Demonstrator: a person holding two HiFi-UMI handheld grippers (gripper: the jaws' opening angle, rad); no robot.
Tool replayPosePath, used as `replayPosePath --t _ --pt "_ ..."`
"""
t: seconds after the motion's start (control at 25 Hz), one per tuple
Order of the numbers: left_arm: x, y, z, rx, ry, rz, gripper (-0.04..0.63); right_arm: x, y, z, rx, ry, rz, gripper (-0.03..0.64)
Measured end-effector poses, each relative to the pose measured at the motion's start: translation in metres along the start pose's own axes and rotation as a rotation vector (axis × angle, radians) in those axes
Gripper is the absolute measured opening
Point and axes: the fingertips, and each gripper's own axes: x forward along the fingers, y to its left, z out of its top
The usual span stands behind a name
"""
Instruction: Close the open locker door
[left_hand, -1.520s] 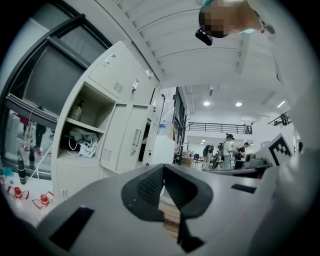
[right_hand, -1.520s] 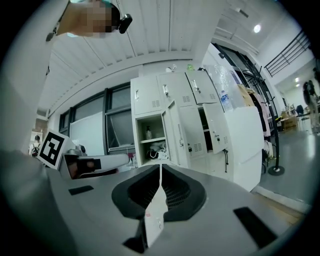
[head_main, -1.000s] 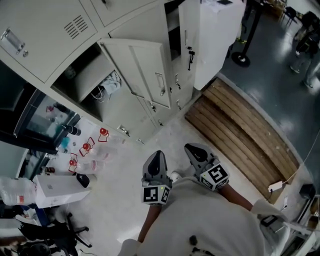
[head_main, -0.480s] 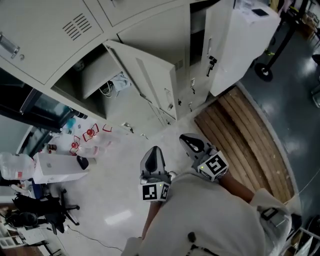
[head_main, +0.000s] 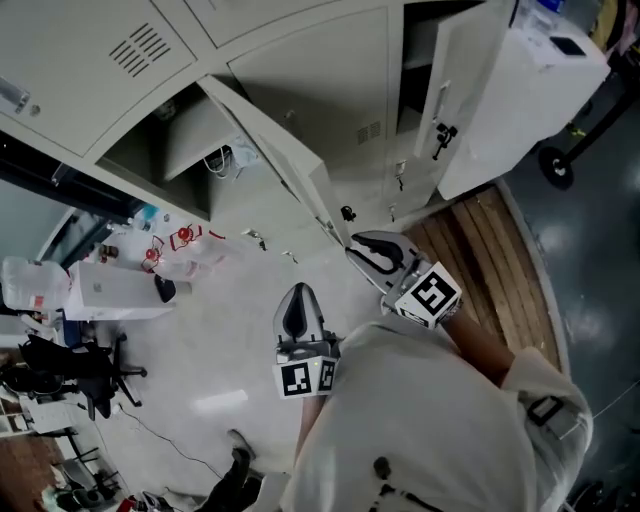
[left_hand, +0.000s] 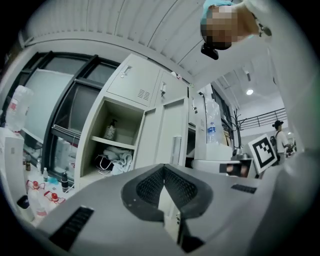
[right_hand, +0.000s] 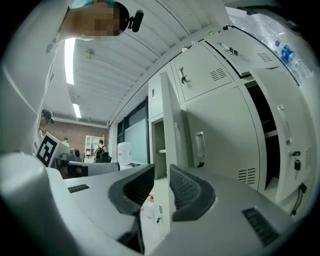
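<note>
While the person stood in front of the bank of lockers, the open locker door (head_main: 285, 165) hung swung out toward them. It was an upright panel, its long axis vertical, and the head view showed it almost edge-on. It seemed to hinge on the right side of its open compartment (head_main: 175, 150), so its free edge pointed to the near side.

The right gripper (head_main: 360, 250) was the nearer of the two, held level just beside that free edge, near its lower part. In the right gripper view the door (right_hand: 167, 125) rose as a thin strip straight ahead of the right gripper (right_hand: 161, 172). Its jaws had just been opening and stood slightly apart, with only floor showing in the gap and nothing gripped.

The left gripper (head_main: 297, 300) hung lower and to the left, farther from the door. In the left gripper view its jaws (left_hand: 163, 170) were clenched tip to tip on nothing. Beyond them the door (left_hand: 165, 130) stood just right of the compartment.

Closing probably called for a push on the door's right-hand face, swinging it left and away. That sweep looked free.

A white bundle (head_main: 225, 158) lay inside on the shelf. Bottles (head_main: 175, 240) and a white box (head_main: 105, 290) sat on the floor well to the left. A second open door (head_main: 450, 95) and a wooden platform (head_main: 495, 270) lay to the right, clear of the swing.
</note>
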Motion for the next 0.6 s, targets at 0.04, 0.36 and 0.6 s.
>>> replayPosePath --t 0.04,0.36,0.6 --pt "0.000 -0.002 -0.002 0.002 0.002 0.022 0.008 0.002 -0.004 0.003 0.003 -0.002 0.030 0.111" --pt "-0.003 -0.012 -0.012 0.016 0.012 0.150 0.008 0.021 -0.027 0.025 -0.032 -0.027 0.229 0.178" --pt "-0.004 -0.015 -0.014 0.030 0.005 0.206 0.008 0.034 -0.024 0.021 -0.079 0.017 0.353 0.184"
